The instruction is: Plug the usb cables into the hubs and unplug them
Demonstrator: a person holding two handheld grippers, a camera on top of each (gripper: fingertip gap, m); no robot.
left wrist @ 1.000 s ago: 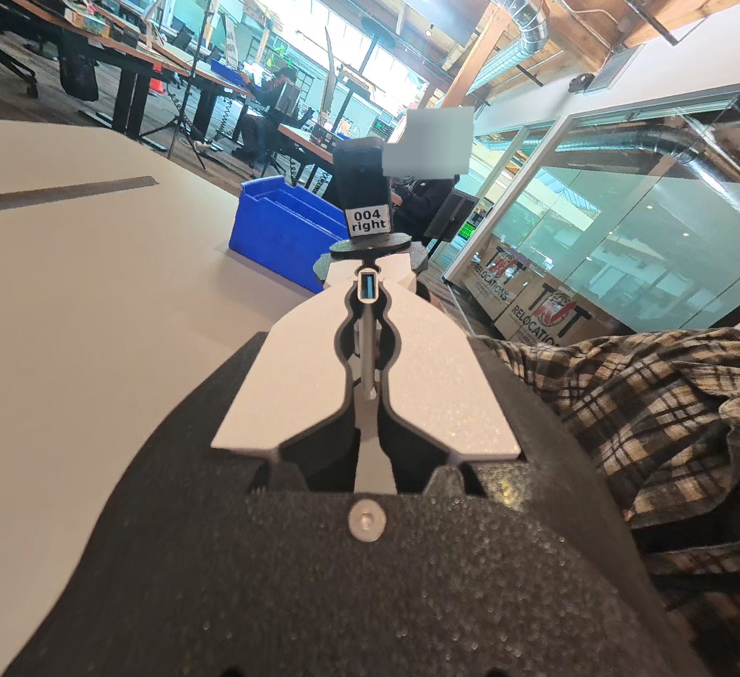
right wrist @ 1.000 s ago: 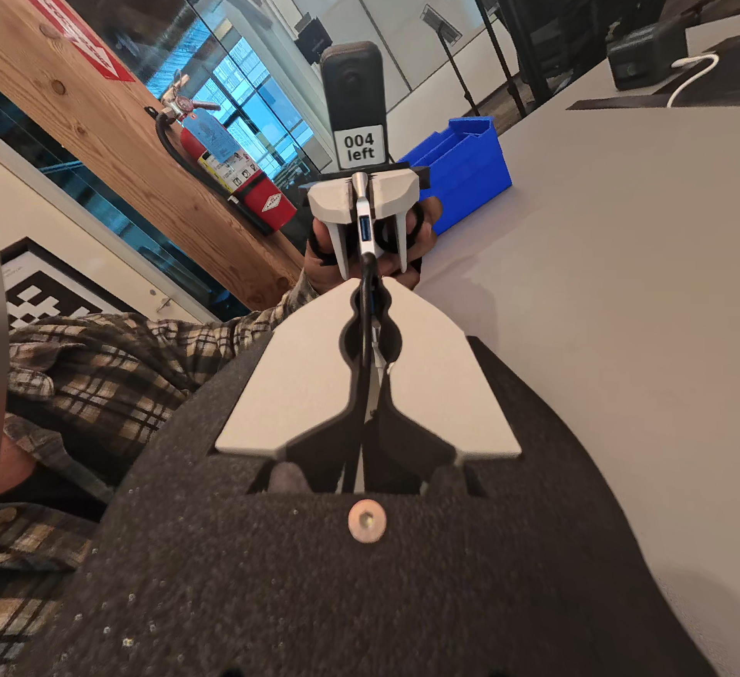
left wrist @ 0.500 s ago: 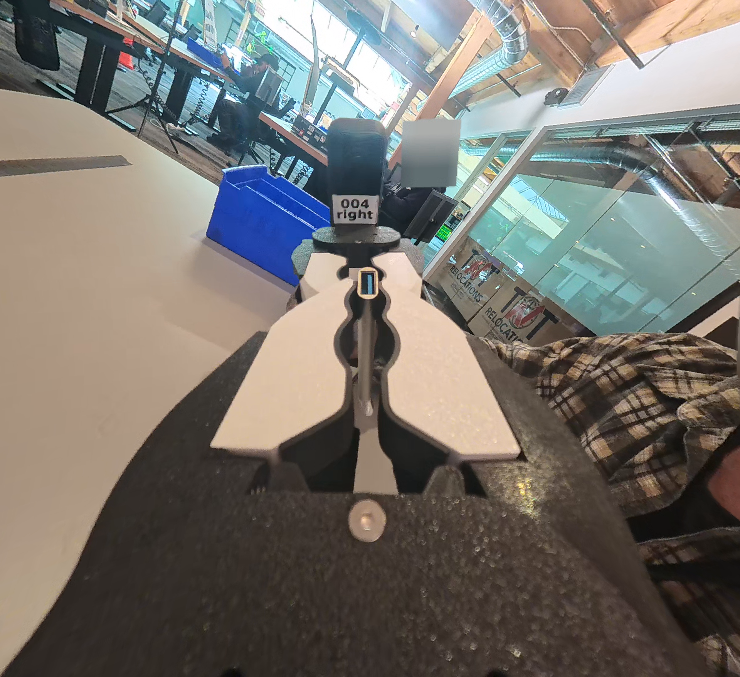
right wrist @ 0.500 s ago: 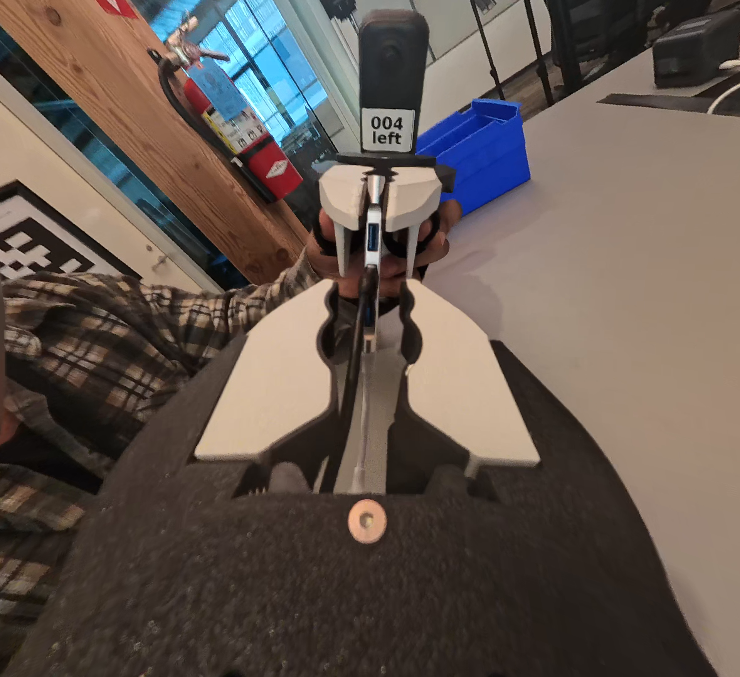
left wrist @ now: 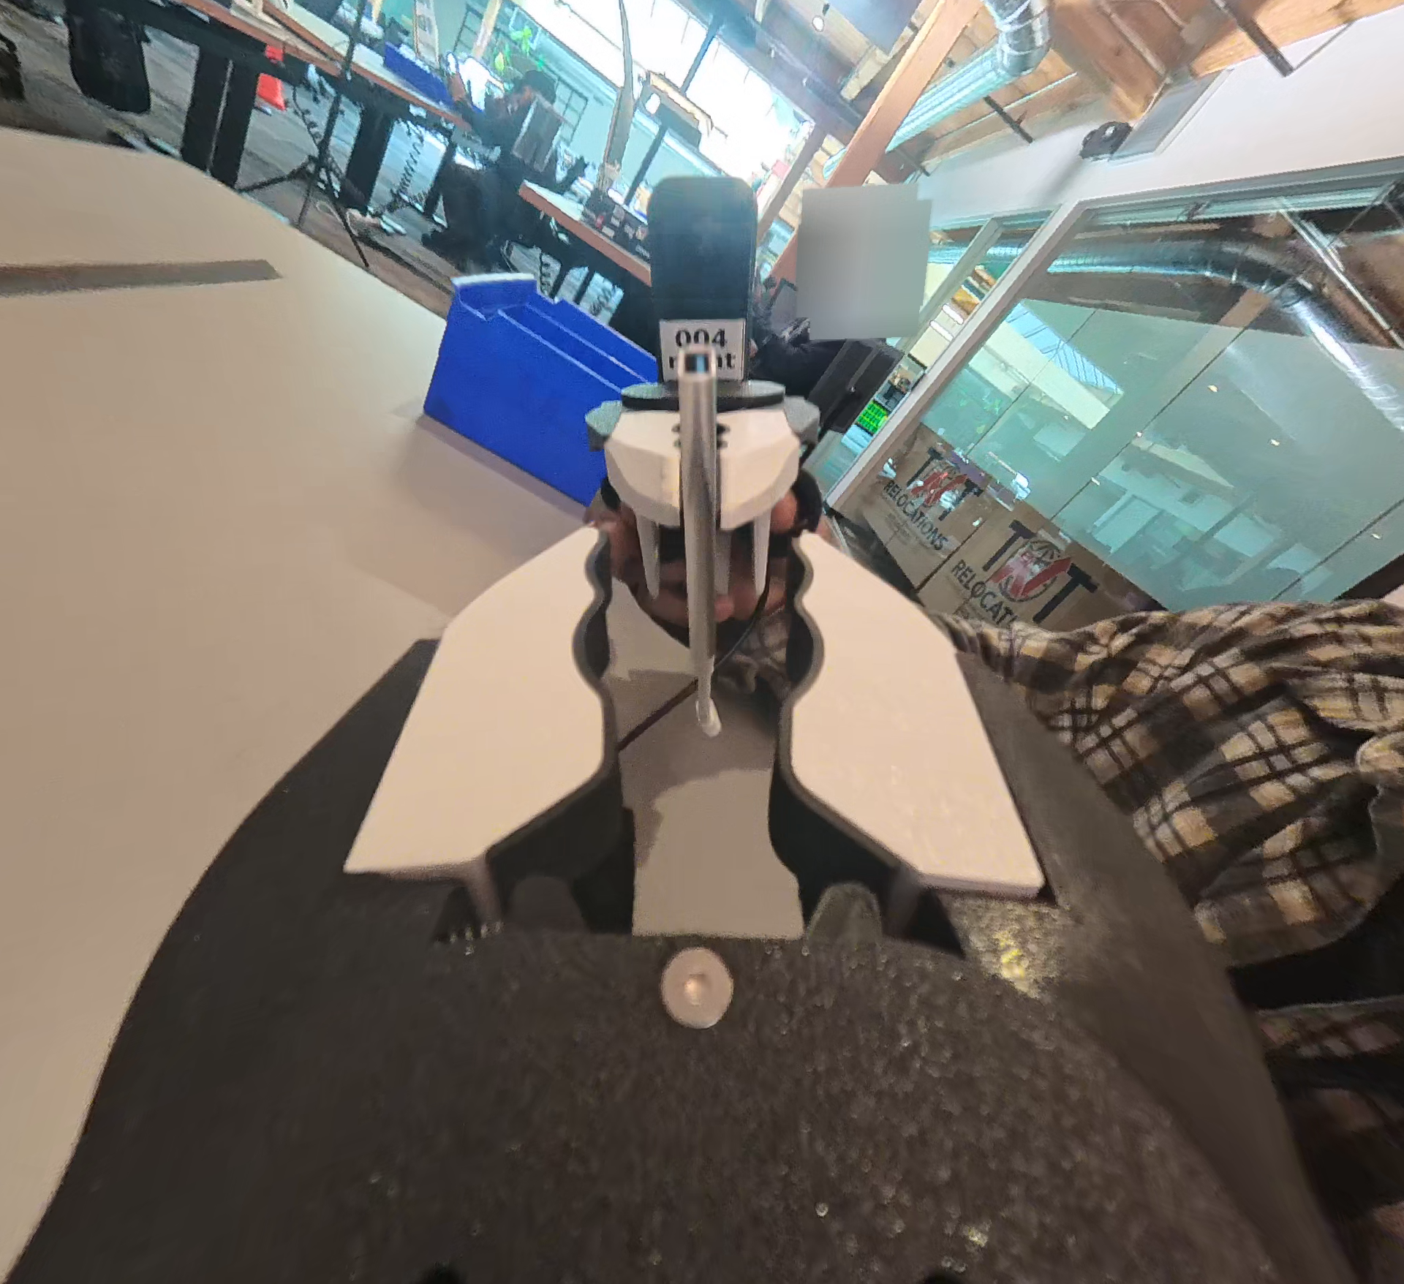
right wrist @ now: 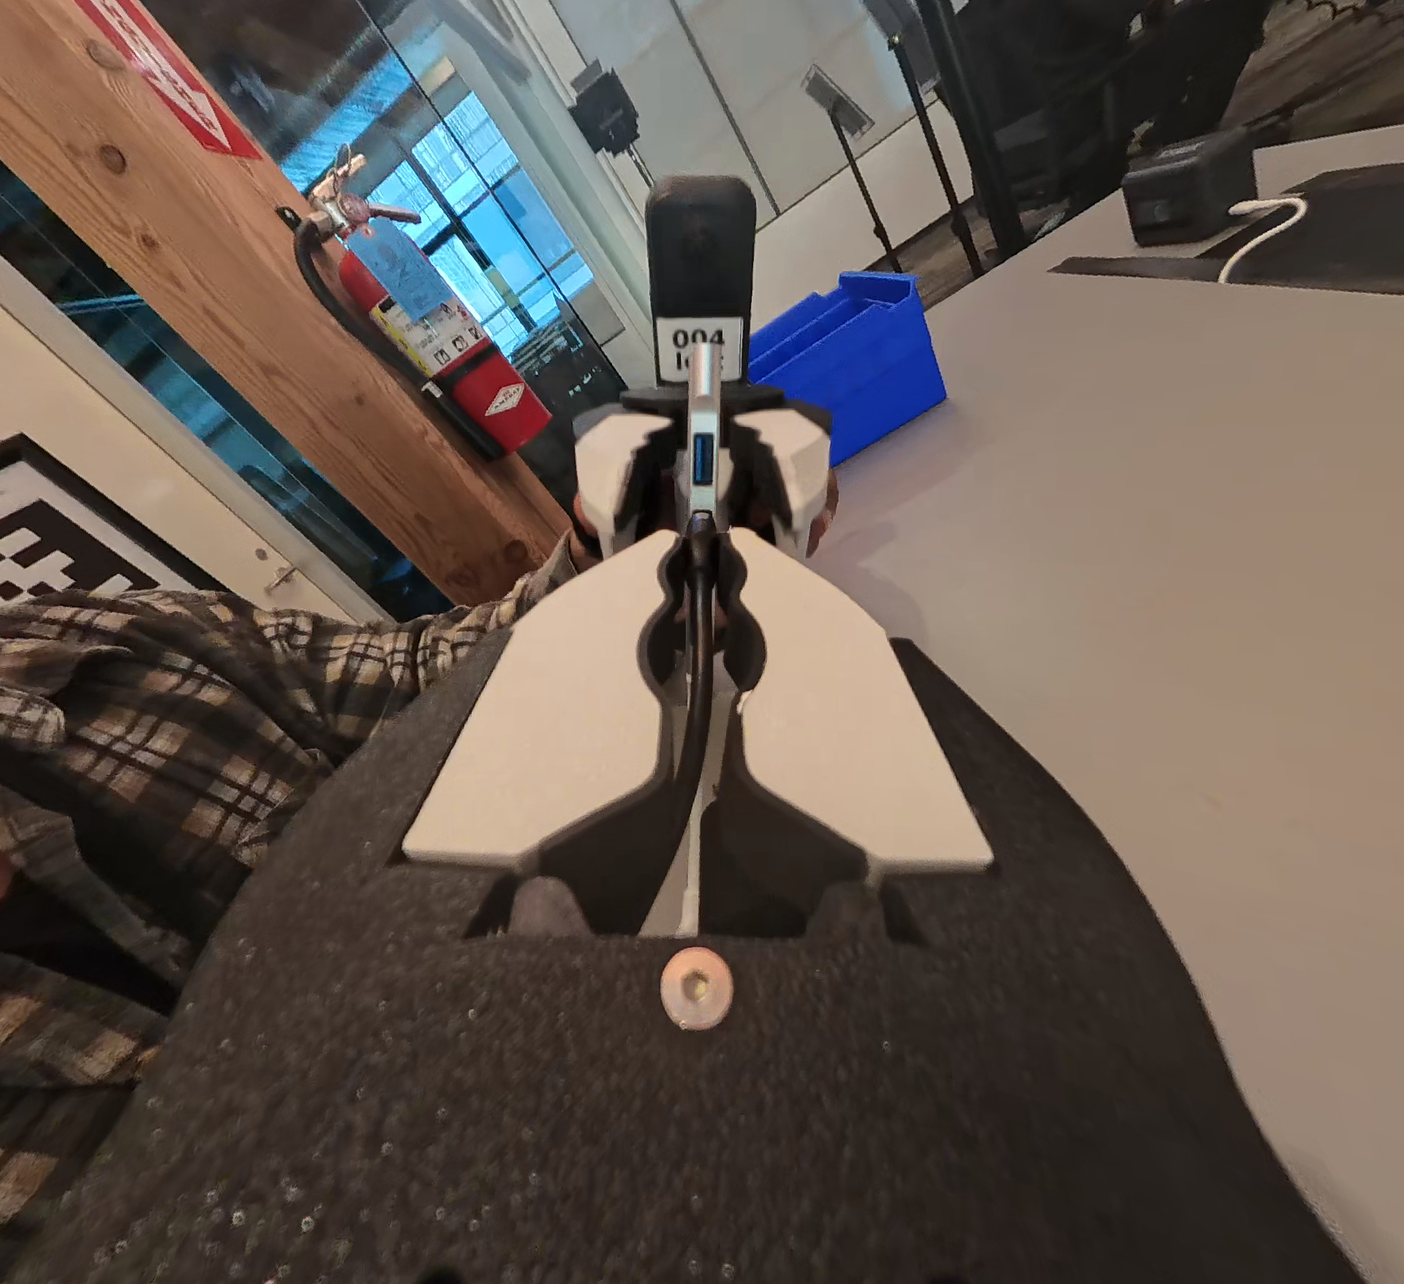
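A slim silver USB hub (left wrist: pixel 699 526) stands on edge between the fingers of my left gripper (left wrist: pixel 697 548). The left gripper is open and neither pad presses on the hub. In the right wrist view the hub (right wrist: pixel 704 427) shows a blue port facing me. My right gripper (right wrist: pixel 700 545) is shut on the plug end of a black USB cable (right wrist: pixel 695 678), which sits in the hub's lower end. The left gripper (right wrist: pixel 703 480) also shows there, open around the hub. The right gripper (left wrist: pixel 703 480) faces me in the left wrist view, behind the hub.
Both grippers are above a pale table (left wrist: pixel 190 488), with a blue bin (left wrist: pixel 524 381) at its far edge, also in the right wrist view (right wrist: pixel 851 366). A person's plaid sleeve (left wrist: pixel 1177 754) is at the right. A black box with a white cable (right wrist: pixel 1185 191) sits far right. My two grippers' fingertips are within a few centimetres of each other.
My left gripper, shut on the hub before, has opened and let go of it. My right gripper opened half a second ago and has shut again on the black cable's plug.
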